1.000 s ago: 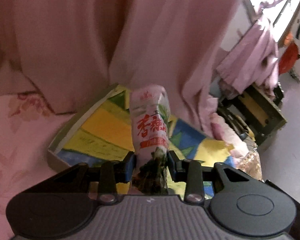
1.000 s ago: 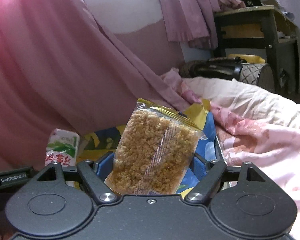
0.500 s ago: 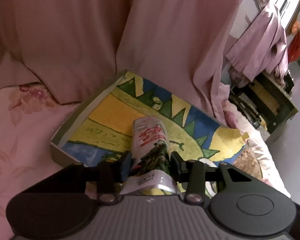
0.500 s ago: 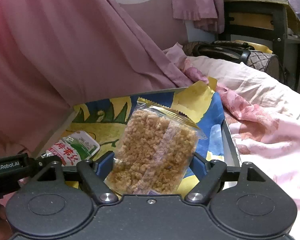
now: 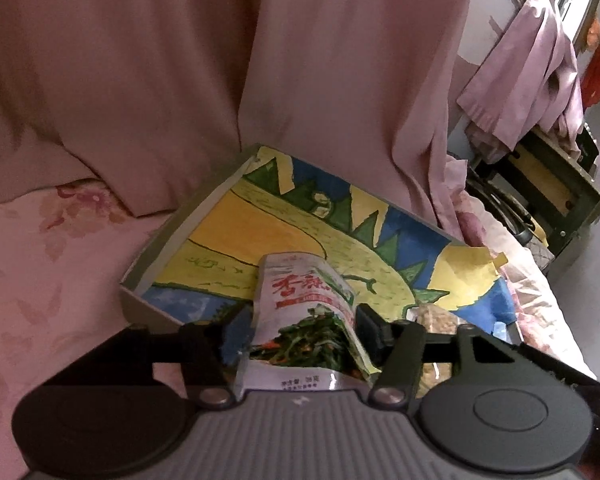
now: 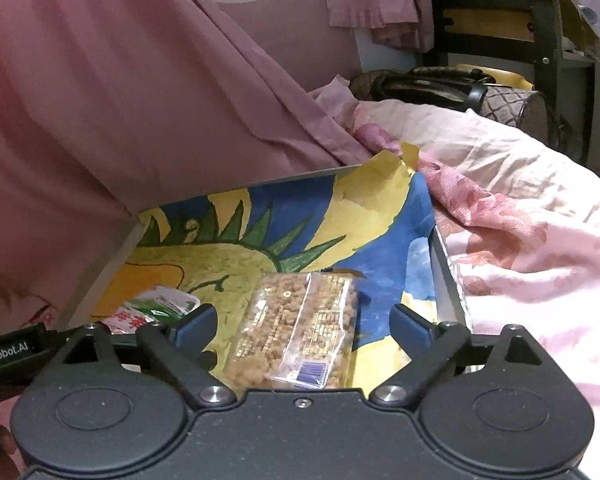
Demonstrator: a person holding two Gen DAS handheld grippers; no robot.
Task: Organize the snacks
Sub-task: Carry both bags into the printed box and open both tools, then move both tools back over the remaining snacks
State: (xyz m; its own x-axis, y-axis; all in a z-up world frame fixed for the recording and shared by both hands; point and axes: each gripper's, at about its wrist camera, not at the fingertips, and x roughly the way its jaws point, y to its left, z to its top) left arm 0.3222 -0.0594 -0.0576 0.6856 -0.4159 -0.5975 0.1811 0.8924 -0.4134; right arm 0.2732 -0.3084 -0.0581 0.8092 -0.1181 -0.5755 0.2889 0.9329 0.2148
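- Both snack packets are now lying down in the painted tray [image 6: 446,276], where half a second ago each was being carried upright between closed fingers; both sets of jaws are standing spread now.
- Left hand-held gripper [image 5: 296,322] is hovering wide open around the spicy vegetable packet [image 5: 304,312], with gaps showing on both sides, so it is gripping nothing; the packet is resting in the tray's near left part.
- Right hand-held gripper [image 6: 302,324] is likewise gaping, its blue pads standing clear of the crispy rice snack pack [image 6: 296,336], which is lying flat in the tray's near right part, label side up.
- Progress, as I am judging it: these two snacks are looking placed, side by side and apart. Whether more snacks are waiting elsewhere is not showing, so the remaining work is unclear; pulling both grippers back seems the step in hand.
- Vegetable packet is a glossy, crinkled foil pouch with red characters and a green food photo, its near end bulging up.
- Rice snack pack is clear film over golden, pebbly clusters, a flat rectangle with a centre seam and barcode.
- Tray is a shallow grey-walled rectangle lined with painted paper in yellow, green and blue, its yellow corner curling over the rim.
- Bed [image 5: 40,280] under the tray is covered in soft, rumpled pink floral fabric; a pink curtain [image 5: 180,80] is hanging in folds behind.
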